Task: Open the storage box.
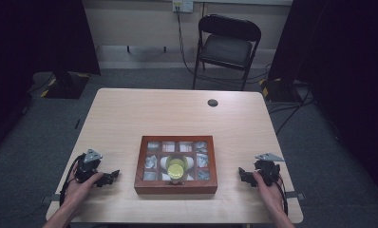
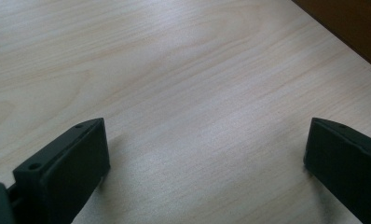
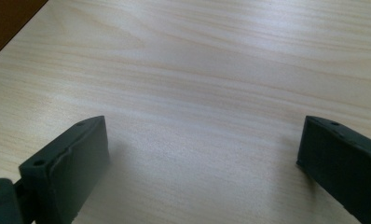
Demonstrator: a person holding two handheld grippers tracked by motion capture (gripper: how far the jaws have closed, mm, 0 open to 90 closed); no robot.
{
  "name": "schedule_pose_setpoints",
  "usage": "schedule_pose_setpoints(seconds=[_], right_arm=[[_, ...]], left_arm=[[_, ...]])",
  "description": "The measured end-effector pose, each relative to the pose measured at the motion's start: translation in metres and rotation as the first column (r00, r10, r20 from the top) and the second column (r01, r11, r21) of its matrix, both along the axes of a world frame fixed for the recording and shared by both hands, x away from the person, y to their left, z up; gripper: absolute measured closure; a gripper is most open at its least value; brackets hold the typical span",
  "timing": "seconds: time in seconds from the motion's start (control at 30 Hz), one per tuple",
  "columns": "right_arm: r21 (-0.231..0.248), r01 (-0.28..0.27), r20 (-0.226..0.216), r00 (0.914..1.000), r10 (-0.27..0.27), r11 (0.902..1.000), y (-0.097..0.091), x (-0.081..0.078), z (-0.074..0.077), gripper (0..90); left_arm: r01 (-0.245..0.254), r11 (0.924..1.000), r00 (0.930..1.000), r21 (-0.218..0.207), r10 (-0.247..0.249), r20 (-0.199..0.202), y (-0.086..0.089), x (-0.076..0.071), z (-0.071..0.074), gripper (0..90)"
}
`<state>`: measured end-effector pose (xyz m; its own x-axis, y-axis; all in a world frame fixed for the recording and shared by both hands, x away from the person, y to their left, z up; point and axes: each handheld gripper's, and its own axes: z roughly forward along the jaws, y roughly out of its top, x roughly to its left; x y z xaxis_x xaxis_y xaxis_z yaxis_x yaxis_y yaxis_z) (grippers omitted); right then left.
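Note:
A brown wooden box (image 1: 175, 185) with several small compartments sits near the table's front edge, between my two hands. Grey-white small items lie in its outer compartments, and a yellow-topped round object (image 1: 176, 168) stands in the white middle section. My left gripper (image 1: 112, 176) rests on the table left of the box, open, with bare wood between its jaws (image 2: 207, 154). My right gripper (image 1: 243, 175) rests on the table right of the box, also open over bare wood (image 3: 204, 149). A corner of the box (image 2: 346, 25) shows at the upper right of the left gripper view.
The light wooden table (image 1: 177, 116) has a dark round cable hole (image 1: 212, 102) toward its far side. A black folding chair (image 1: 227, 45) stands beyond the table. Dark curtains hang at both sides, and cables run along the floor at the right.

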<state>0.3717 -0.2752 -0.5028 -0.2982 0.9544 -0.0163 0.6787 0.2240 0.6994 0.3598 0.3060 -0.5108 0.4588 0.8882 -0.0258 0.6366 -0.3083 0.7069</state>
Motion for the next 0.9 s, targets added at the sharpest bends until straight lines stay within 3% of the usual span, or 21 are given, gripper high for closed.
schedule_pose_setpoints(seconds=[0.23,0.33,0.5,0.63,0.9], right_arm=[[0.001,-0.007,-0.002,1.0,0.007,1.0,-0.001,-0.003,0.0,1.2],[0.003,-0.04,-0.004,0.9992,0.04,0.9992,-0.002,-0.004,0.0,1.0],[0.003,-0.047,-0.004,0.9989,0.047,0.9989,-0.002,-0.004,0.0,0.9],[0.004,-0.06,-0.003,0.9982,0.06,0.9982,-0.002,-0.004,0.0,0.9],[0.004,-0.066,-0.002,0.9978,0.066,0.9978,-0.002,-0.005,0.0,0.9]], left_arm=[[-0.015,0.9999,0.9999,-0.003,0.015,-0.004,-0.002,-0.001,0.001,2.1],[0.012,0.9999,0.9999,-0.001,-0.012,-0.01,-0.003,-0.005,0.004,9.2],[0.024,0.9997,0.9997,-0.003,-0.024,-0.008,-0.002,-0.006,0.006,15.6],[0.059,0.9976,0.9976,-0.037,-0.06,-0.034,-0.003,-0.007,0.01,17.1],[0.123,0.991,0.9924,-0.052,-0.123,0.008,-0.008,-0.012,0.024,25.1]])
